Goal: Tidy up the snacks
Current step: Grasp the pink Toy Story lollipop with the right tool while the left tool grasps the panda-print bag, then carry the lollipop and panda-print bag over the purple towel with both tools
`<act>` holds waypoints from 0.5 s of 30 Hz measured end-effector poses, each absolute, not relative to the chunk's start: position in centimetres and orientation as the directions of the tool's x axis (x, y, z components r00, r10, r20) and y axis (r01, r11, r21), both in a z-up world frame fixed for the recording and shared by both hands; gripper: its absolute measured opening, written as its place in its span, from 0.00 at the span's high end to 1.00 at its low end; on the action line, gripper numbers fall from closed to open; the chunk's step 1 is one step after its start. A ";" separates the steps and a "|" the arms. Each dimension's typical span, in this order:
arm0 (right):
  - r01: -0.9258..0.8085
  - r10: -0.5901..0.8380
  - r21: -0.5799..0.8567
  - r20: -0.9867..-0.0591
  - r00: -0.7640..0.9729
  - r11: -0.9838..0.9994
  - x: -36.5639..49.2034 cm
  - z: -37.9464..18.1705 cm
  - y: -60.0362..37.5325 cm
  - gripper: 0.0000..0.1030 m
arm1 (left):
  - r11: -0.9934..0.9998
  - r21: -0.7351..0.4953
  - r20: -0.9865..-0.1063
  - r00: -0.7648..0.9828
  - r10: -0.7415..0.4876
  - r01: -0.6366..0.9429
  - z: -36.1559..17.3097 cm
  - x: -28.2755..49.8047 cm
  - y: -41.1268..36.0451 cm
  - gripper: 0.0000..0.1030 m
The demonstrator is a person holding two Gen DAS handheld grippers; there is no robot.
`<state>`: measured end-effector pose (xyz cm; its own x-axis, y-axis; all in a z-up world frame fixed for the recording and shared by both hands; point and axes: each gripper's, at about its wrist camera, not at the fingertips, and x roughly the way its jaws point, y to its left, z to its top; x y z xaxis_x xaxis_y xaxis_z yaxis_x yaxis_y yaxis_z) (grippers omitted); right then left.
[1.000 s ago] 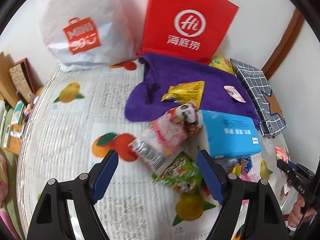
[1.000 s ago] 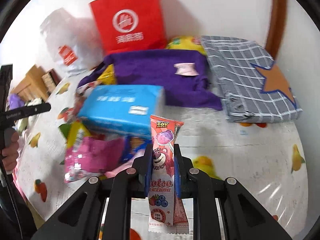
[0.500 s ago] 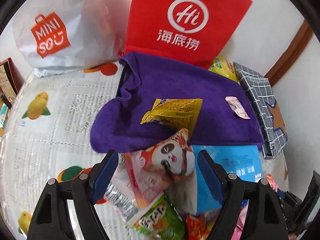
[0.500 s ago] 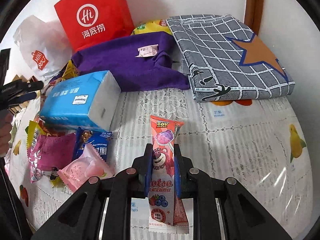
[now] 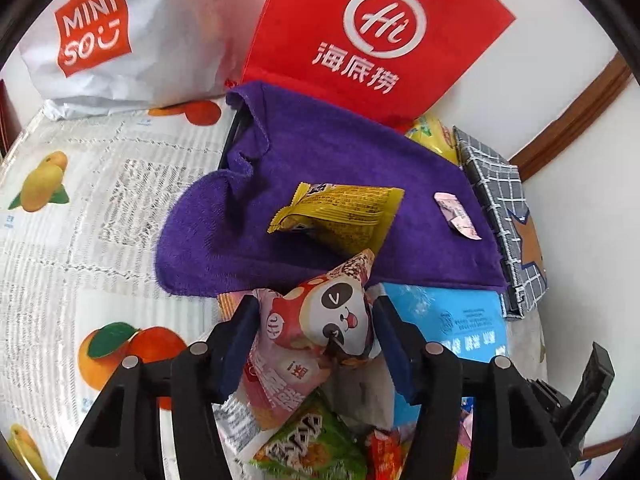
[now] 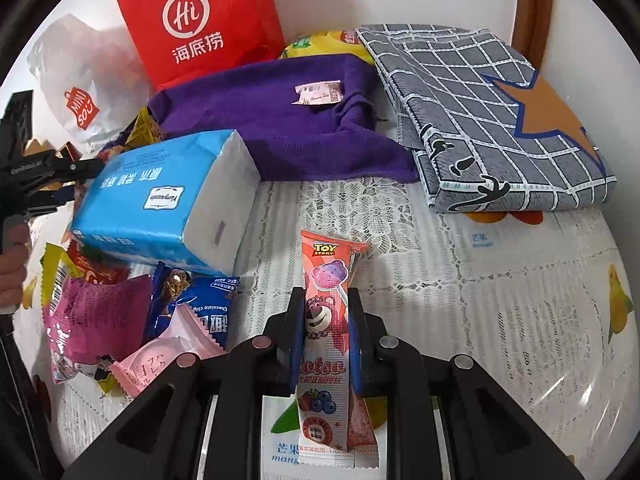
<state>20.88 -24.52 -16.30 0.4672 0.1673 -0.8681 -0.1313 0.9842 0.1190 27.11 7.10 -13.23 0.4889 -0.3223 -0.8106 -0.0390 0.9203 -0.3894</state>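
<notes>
My left gripper is shut on a pink panda snack packet, at the near edge of a purple cloth. A yellow snack packet and a small pink wrapper lie on the cloth. My right gripper is shut on a pink Toy Story lollipop packet, held above the tablecloth. A pile of snacks lies to its left, beside a blue tissue pack. The purple cloth lies beyond it.
A red paper bag and a white Miniso bag stand against the wall. A folded grey checked cloth lies at the right. A yellow bag sits behind the purple cloth. The fruit-print tablecloth covers the table.
My left gripper moved forward to the panda packet and closed on it. My right gripper moved forward and right with the lollipop packet, away from the snack pile.
</notes>
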 end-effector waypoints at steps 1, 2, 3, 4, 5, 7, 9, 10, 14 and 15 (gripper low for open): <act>-0.128 0.167 0.121 -0.867 0.469 0.984 20.8 -16.2 -24.6 0.82 | 0.923 -0.383 -0.810 0.494 -0.316 -0.036 -13.0 26.9 7.2 0.45; -0.126 0.168 0.123 -0.866 0.471 0.984 20.6 -16.0 -24.7 0.82 | 0.927 -0.374 -0.807 0.504 -0.307 -0.034 -12.5 26.3 7.3 0.45; -0.122 0.166 0.123 -0.864 0.475 0.985 20.5 -15.8 -24.7 0.82 | 0.928 -0.372 -0.804 0.510 -0.305 -0.033 -12.3 26.1 7.4 0.45; -0.119 0.163 0.121 -0.862 0.480 0.986 20.3 -15.5 -24.8 0.82 | 0.927 -0.374 -0.801 0.516 -0.305 -0.031 -11.9 25.7 7.6 0.45; -0.118 0.162 0.120 -0.860 0.484 0.986 20.2 -15.3 -24.8 0.82 | 0.926 -0.377 -0.797 0.520 -0.308 -0.030 -11.6 25.3 7.8 0.45; -0.116 0.162 0.120 -0.853 0.495 0.986 19.9 -14.6 -24.8 0.82 | 0.926 -0.377 -0.792 0.528 -0.305 -0.030 -11.0 24.6 8.1 0.45; -0.113 0.164 0.123 -0.846 0.507 0.986 19.5 -14.0 -24.9 0.82 | 0.928 -0.372 -0.791 0.533 -0.302 -0.027 -10.5 23.8 8.4 0.45; -0.112 0.164 0.124 -0.843 0.512 0.986 19.3 -13.7 -24.9 0.82 | 0.929 -0.370 -0.790 0.535 -0.299 -0.026 -10.2 23.3 8.4 0.45; -0.114 0.148 0.103 -0.827 0.542 0.988 18.6 -12.4 -24.6 0.82 | 0.933 -0.358 -0.788 0.543 -0.290 -0.022 -9.6 21.0 8.5 0.45; -0.114 0.148 0.102 -0.824 0.548 0.988 18.4 -12.0 -24.5 0.82 | 0.933 -0.358 -0.788 0.544 -0.290 -0.021 -9.6 20.5 8.6 0.45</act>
<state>18.36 -24.47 -12.03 0.5475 0.1478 -0.8236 -0.1138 0.9883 0.1017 20.51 8.59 -9.60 0.5439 -0.2896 -0.7876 -0.0214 0.9335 -0.3580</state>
